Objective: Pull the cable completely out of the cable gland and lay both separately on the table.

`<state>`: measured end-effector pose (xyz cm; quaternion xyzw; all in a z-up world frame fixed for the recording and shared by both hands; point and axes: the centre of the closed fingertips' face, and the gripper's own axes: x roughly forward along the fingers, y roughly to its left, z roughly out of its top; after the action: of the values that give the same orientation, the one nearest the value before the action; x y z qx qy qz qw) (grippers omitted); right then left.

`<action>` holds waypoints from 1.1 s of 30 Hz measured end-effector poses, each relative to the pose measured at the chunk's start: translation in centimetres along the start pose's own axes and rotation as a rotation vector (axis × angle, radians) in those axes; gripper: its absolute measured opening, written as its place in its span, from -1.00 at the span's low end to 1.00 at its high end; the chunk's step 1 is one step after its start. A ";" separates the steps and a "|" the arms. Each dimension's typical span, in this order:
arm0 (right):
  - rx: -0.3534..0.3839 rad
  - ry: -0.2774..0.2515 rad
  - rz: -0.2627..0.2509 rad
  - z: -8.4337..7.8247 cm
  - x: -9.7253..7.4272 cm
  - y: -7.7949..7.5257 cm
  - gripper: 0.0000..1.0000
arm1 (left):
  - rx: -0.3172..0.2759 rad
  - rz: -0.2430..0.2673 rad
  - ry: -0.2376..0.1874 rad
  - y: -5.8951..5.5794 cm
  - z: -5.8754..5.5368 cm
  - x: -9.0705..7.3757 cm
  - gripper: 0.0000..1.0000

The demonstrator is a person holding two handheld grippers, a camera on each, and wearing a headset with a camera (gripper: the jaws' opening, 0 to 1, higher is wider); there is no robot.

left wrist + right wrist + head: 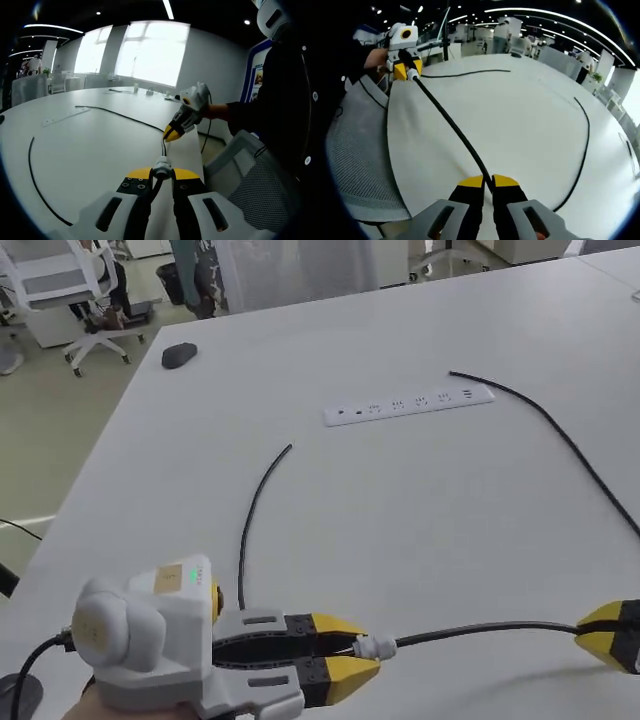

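Note:
A small white cable gland [378, 646] sits between the yellow jaws of my left gripper [356, 648] at the table's near edge, which is shut on it. A black cable [480, 630] runs from the gland to the right, held just above the table. My right gripper [587, 632] is shut on that cable at the right edge. In the left gripper view the gland [161, 166] pokes out between my closed jaws, and the right gripper [172, 133] is ahead. In the right gripper view the cable [445, 117] stretches taut from my right gripper [487, 181] up to the gland [412, 75].
A white power strip [410, 403] lies mid-table. A loose short black cable [250, 515] curves left of centre, and a longer one [565, 440] runs along the right. A dark mouse-like object [178, 355] sits at the far left corner. Office chairs [85, 300] stand beyond the table.

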<state>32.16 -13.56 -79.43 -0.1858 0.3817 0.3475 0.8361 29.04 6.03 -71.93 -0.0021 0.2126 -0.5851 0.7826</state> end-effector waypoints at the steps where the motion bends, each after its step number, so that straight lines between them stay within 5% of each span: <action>1: -0.003 0.004 -0.004 -0.1 0.0 -0.2 -1.00 | 0.000 0.003 -0.001 0.1 0.0 -0.1 -0.71; 3: -0.005 0.021 -0.031 -0.6 0.0 -1.1 -1.00 | -0.009 0.012 -0.007 0.2 -0.1 -0.3 -0.71; 10: 0.051 0.055 -0.009 -1.3 0.3 -0.9 -0.94 | 0.000 0.014 0.007 0.1 -0.2 -0.2 -0.71; 15: 0.019 0.024 0.027 -0.1 -0.7 -0.5 -0.79 | -0.028 0.026 -0.003 0.7 -0.2 -0.6 -0.70; 17: 0.028 -0.001 0.086 0.8 -1.1 0.5 -0.63 | -0.008 0.029 0.000 0.7 -0.1 -0.5 -0.70; 19: 0.059 -0.055 0.223 2.6 -1.7 3.1 -0.48 | 0.004 0.031 0.004 0.7 -0.1 -0.3 -0.70; 22: -0.037 -0.139 0.327 5.8 -2.2 6.5 -0.46 | 0.014 0.022 0.002 0.4 -0.1 0.0 -0.70; 27: -0.247 -0.239 0.349 10.0 -1.8 10.0 -0.44 | 0.052 0.000 0.023 -0.7 -0.2 0.6 -0.70; 28: -0.271 -0.234 0.410 10.3 -1.7 11.6 -0.47 | 0.059 -0.005 0.026 -0.9 -0.2 0.8 -0.70; 33: -0.352 -0.235 0.442 11.5 -0.4 13.9 -0.70 | 0.088 -0.023 0.051 -1.5 -0.5 1.1 -0.70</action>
<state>27.79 2.49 -72.37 -0.1991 0.2474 0.6008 0.7336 27.72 4.63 -72.39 0.0448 0.2065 -0.6029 0.7693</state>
